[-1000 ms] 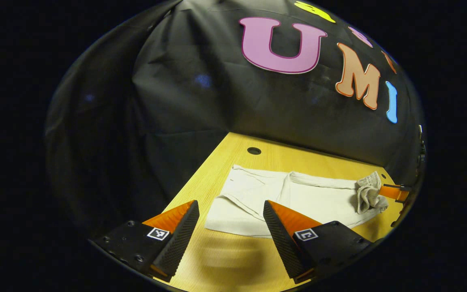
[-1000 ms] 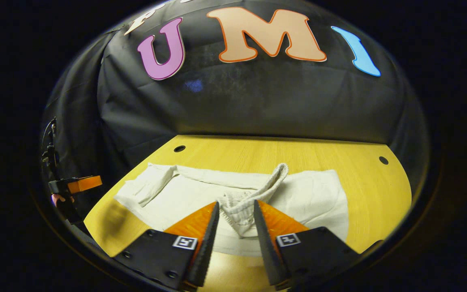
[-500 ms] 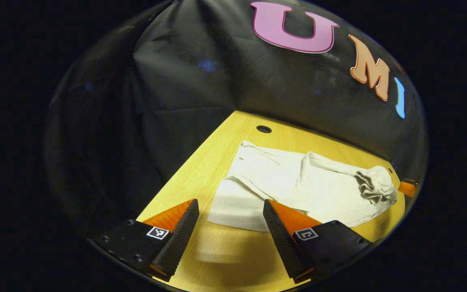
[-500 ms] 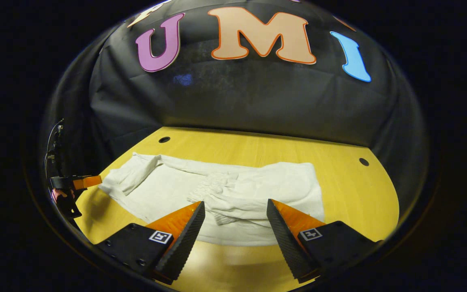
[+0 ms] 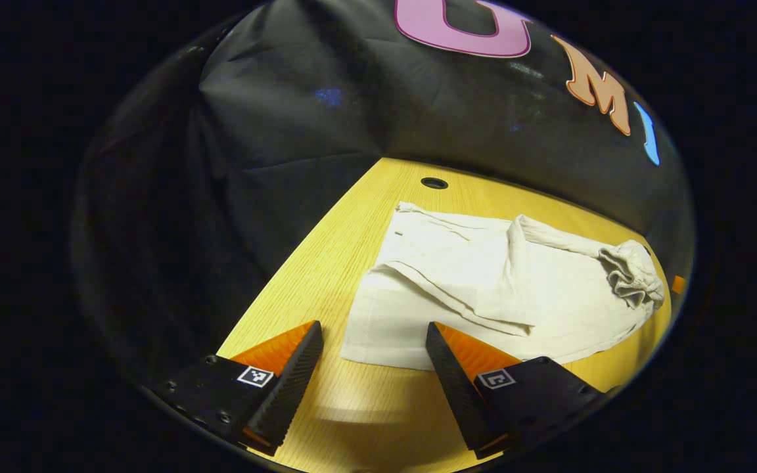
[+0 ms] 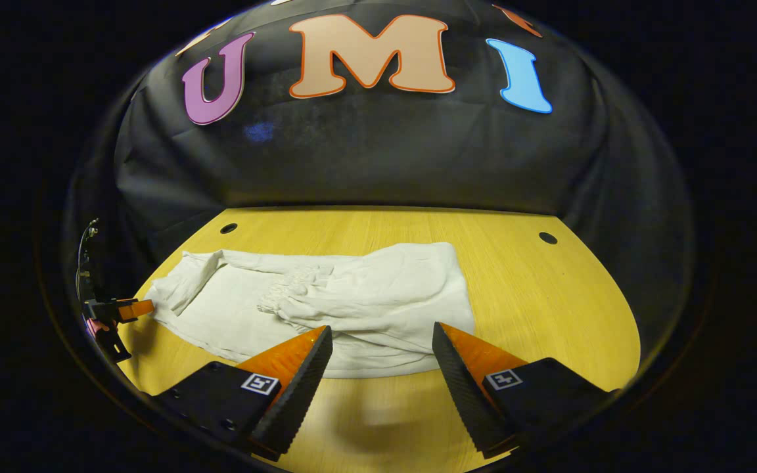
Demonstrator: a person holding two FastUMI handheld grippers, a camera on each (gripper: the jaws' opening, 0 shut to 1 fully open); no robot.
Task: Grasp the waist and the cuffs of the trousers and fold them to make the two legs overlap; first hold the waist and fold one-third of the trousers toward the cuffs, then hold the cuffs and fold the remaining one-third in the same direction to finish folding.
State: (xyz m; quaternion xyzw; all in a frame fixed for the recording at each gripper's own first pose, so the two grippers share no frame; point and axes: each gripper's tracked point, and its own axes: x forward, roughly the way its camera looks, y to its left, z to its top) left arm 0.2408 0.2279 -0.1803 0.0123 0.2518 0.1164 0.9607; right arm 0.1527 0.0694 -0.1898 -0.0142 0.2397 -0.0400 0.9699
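White trousers (image 5: 483, 289) lie flat on the yellow wooden table (image 5: 326, 263). Their waist end is folded over onto the legs; the gathered waistband (image 6: 293, 289) rests loose on top, bunched (image 5: 631, 276) at the far right of the left gripper view. My left gripper (image 5: 375, 358) hovers open just short of the cuff end (image 5: 378, 328), with nothing between its fingers. Just in front of the folded edge (image 6: 444, 309), my right gripper (image 6: 382, 358) is open and holds nothing. In the right gripper view, the left gripper (image 6: 122, 309) is small at the far left beside the cuffs (image 6: 178, 289).
Round holes sit in the tabletop near the back: one (image 5: 434, 182) beyond the cuffs, another (image 6: 547, 237) at the back right. Black cloth walls close the booth behind and at the sides. Bare wood (image 6: 549, 309) stretches right of the trousers.
My right gripper has opened and dropped the waistband onto the legs, then drawn back. The left gripper has moved nearer to the cuff end, staying open.
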